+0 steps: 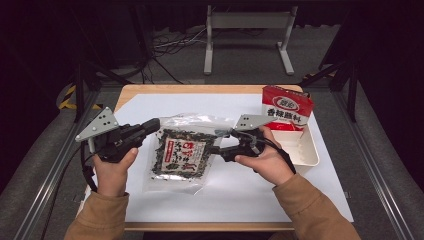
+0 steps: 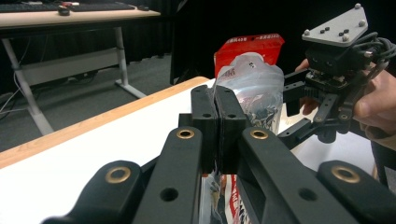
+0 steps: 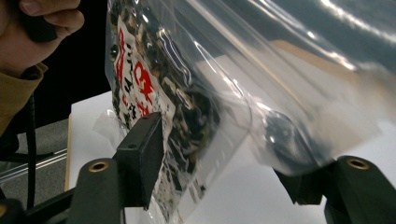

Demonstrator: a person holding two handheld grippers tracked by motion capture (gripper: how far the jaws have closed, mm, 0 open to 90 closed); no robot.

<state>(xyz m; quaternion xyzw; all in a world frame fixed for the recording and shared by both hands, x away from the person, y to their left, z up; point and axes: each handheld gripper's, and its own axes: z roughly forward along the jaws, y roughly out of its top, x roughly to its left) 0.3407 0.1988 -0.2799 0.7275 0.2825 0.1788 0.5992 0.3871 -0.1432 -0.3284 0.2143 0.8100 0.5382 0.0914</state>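
Between right gripper (image 1: 218, 148) spread fingers: seaweed bag (image 1: 178, 155); left gripper (image 1: 156, 125) fingers clamp its edge.

Your left gripper (image 1: 150, 126), mid-left of frame, has jaws pressed tight together. Right gripper (image 1: 220, 142), center-right, sits w/ jaws spread wide. Both forearms come up from the bottom corners.

Plenty of open tabletop (image 1: 240, 195) in front of me, and the whole far strip is bare too. The middle is taken up by the seaweed bag (image 1: 180, 152), stretched between my left gripper (image 1: 150, 126) and right gripper (image 1: 220, 148), so nothing passes straight across there. Off to my right the white tray (image 1: 306, 150) with the red packet (image 1: 286, 108) standing in it blocks that corner.
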